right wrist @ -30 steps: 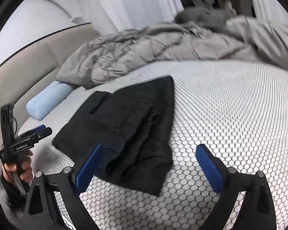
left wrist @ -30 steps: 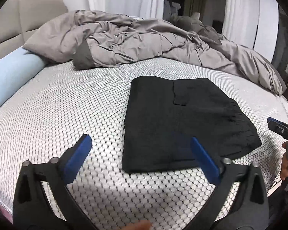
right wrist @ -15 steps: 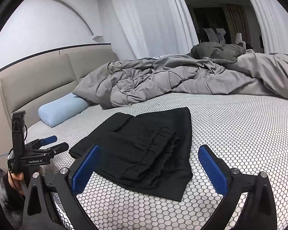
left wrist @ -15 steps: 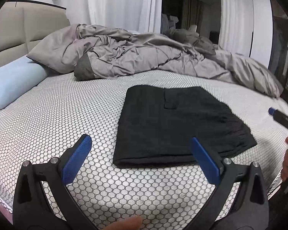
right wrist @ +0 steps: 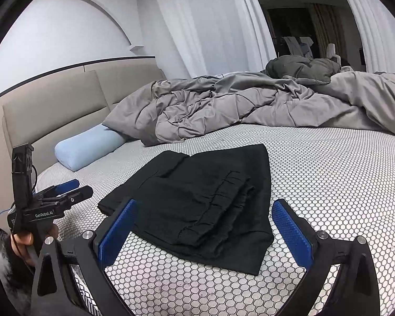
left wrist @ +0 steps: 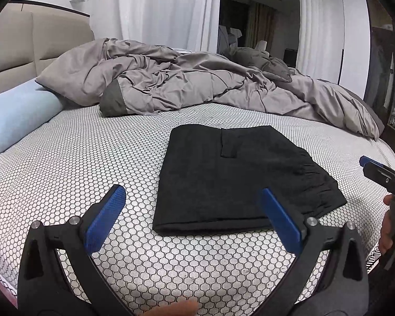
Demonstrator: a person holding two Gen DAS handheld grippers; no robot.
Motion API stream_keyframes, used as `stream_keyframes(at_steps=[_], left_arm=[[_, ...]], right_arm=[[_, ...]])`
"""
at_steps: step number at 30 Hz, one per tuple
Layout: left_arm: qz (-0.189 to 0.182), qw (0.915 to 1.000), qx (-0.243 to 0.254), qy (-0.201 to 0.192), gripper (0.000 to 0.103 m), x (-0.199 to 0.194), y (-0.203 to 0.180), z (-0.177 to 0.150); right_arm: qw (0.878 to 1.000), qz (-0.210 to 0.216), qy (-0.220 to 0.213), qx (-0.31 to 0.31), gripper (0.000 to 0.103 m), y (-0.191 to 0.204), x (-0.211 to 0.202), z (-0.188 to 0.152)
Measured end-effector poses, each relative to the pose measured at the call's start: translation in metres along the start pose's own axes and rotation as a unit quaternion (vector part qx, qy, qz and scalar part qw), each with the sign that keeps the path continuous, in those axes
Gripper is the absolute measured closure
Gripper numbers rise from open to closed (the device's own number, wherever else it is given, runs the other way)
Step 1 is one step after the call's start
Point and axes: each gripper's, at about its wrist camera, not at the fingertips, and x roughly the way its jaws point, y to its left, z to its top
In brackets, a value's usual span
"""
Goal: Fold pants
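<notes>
Left wrist view, folded pants [left wrist: 231, 179], rumpled duvet [left wrist: 197, 84] behind, blue bolster [left wrist: 15, 115] far left

Home bedroom. Large bed [left wrist: 65, 173] with honeycomb-pattern sheet fills near scene; rumpled grey duvet [left wrist: 187, 84] heaped across far side; light-blue bolster pillow [left wrist: 15, 118] at left against beige upholstered headboard [right wrist: 52, 115]. White floor-length curtains [left wrist: 166, 10] behind; dark doorway [left wrist: 258, 21] to adjoining room far right.

Your left gripper [left wrist: 194, 218]: black frame, blue textured pads [left wrist: 105, 217], silver screws. Right gripper [right wrist: 205, 229] identical. "GenRobot.AI" lettering on left body.
</notes>
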Motion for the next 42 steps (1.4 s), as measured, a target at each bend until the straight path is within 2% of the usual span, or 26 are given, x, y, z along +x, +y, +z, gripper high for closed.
stream_keyframes(at_steps=[16,22,25,31,35,39,42], left_arm=[[0.001,1.0,0.005,-0.001,0.001,0.001,0.004,0.001],[0.005,0.9998,-0.004,-0.021,0.001,0.001,0.009,0.01],[-0.004,0.9995,-0.023,-0.021,0.001,0.004,0.012,0.015],[0.005,0.9997,-0.02,-0.016,0.001,0.011,0.011,0.023],[-0.002,0.9997,-0.018,-0.015,0.001,0.011,0.011,0.027],[-0.007,0.9998,-0.014,-0.014,0.001,0.011,0.011,0.029],[-0.01,0.9997,-0.012,-0.018,0.001,0.009,0.012,0.031]], right_arm=[[1.0,-0.005,0.01,-0.005,0.0,0.0,0.004,-0.002],[1.0,-0.002,0.01,-0.005,0.0,-0.003,0.004,-0.005],[1.0,0.002,0.01,0.002,0.0,-0.009,0.004,-0.006],[0.999,0.021,0.002,0.044,0.0,-0.034,0.005,-0.011],[0.998,0.003,0.005,0.068,0.0,-0.049,0.007,-0.011],[0.998,-0.007,-0.01,0.062,0.0,-0.045,-0.003,-0.009],[0.999,-0.01,-0.006,0.053,0.0,-0.04,-0.004,-0.007]])
